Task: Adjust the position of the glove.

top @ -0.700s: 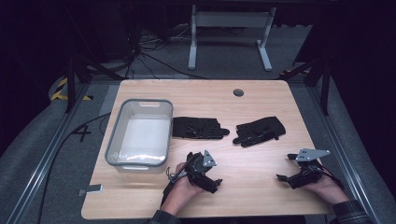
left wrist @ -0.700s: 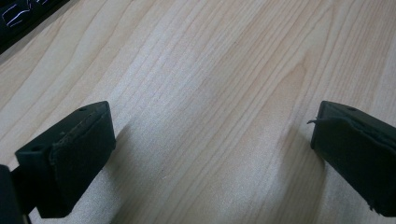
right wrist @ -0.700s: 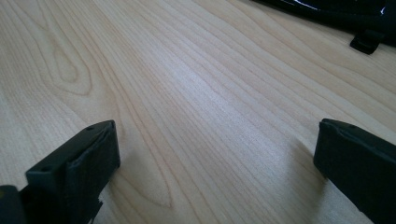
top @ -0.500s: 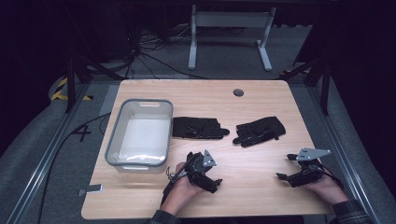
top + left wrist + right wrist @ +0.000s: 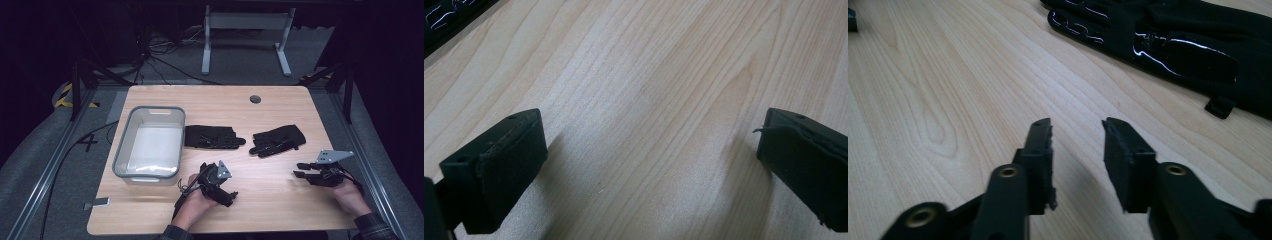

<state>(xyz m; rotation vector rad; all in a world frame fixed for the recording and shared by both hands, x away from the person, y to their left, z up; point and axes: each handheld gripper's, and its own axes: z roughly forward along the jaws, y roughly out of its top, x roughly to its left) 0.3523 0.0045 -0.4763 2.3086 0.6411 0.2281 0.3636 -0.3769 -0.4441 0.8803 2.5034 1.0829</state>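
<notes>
Nothing has shifted: right gripper (image 5: 300, 169), jaws slightly parted and empty, sits nearer the right glove (image 5: 278, 140) lying crosswise just beyond; left gripper (image 5: 231, 196) gapes wide.

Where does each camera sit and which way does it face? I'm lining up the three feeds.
High view: above the person's side, looking forward and down on the wooden table, the tub and two black gloves; both hands show with the left gripper and right gripper.
Left gripper view: rides the left gripper, facing bare tabletop between wide-open jaws.
Right gripper view: rides the right gripper, facing the right glove over narrowly parted jaws.
Shared: that right glove also shows from above.
</notes>
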